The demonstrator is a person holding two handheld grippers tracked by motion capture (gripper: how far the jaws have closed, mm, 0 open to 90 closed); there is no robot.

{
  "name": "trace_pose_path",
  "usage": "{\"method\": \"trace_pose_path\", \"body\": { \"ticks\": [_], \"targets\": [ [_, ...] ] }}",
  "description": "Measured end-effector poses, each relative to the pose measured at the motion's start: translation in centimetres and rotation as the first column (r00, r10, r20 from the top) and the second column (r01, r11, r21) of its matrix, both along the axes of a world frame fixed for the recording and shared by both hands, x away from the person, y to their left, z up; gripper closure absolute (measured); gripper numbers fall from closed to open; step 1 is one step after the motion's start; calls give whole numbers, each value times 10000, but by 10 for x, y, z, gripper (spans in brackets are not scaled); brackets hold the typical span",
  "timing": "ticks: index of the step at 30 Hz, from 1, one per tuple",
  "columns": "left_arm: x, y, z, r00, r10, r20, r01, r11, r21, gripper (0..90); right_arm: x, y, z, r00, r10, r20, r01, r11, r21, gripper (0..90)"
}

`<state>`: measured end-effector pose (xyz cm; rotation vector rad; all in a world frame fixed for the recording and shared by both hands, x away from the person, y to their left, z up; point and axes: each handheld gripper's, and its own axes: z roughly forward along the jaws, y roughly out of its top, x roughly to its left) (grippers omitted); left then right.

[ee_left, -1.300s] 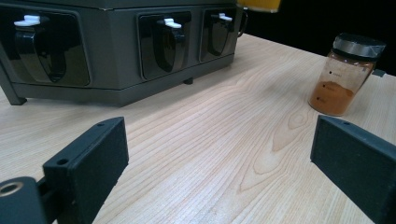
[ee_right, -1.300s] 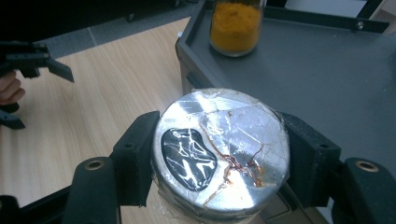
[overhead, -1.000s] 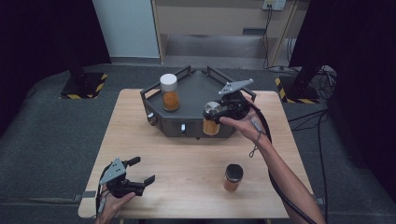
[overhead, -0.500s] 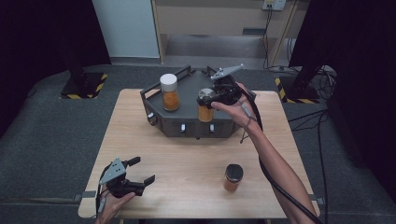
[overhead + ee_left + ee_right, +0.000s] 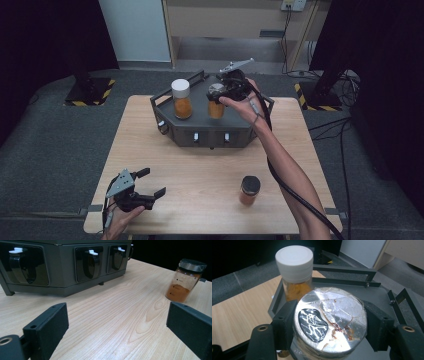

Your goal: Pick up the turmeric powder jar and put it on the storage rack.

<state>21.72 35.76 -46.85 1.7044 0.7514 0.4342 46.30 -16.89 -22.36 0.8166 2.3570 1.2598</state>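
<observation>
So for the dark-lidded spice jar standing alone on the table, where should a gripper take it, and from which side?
Probably around the dark-lidded jar's glass body just under the lid, jaws level, coming in from the person's side of the table. It stands upright with open wood all around, and its round body narrows little, so a side grip should seat well.

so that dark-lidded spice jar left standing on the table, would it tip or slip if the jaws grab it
The dark-lidded jar stands upright, taller than wide, so a push near the lid would probably tip it, and once down it could roll. Its clear, smooth-looking wall may be slippery, perhaps breakable. The orange powder fills only the lower part, so it likely feels light and bottom-weighted.
</observation>
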Motion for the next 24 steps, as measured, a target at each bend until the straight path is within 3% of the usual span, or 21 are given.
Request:
{"method": "trace_pose_path", "body": {
  "ticks": [12, 20, 24],
  "targets": [
    [0, 1, 0, 10000, 34, -66, -34, 10000, -61, 25, 15, 21, -13, 9989, -422, 197, 424, 9991, -59, 347],
    [0, 1, 0, 10000, -22, -61, 21, 10000, -56, 25, 21, 27, -24, 9987, -505, 107, 504, 9987, 76, 347],
    [1, 1, 0, 10000, -27, -56, 27, 10000, -71, 25, 26, 31, -31, 9986, -529, -10, 529, 9986, -88, 347]
  ]
}}
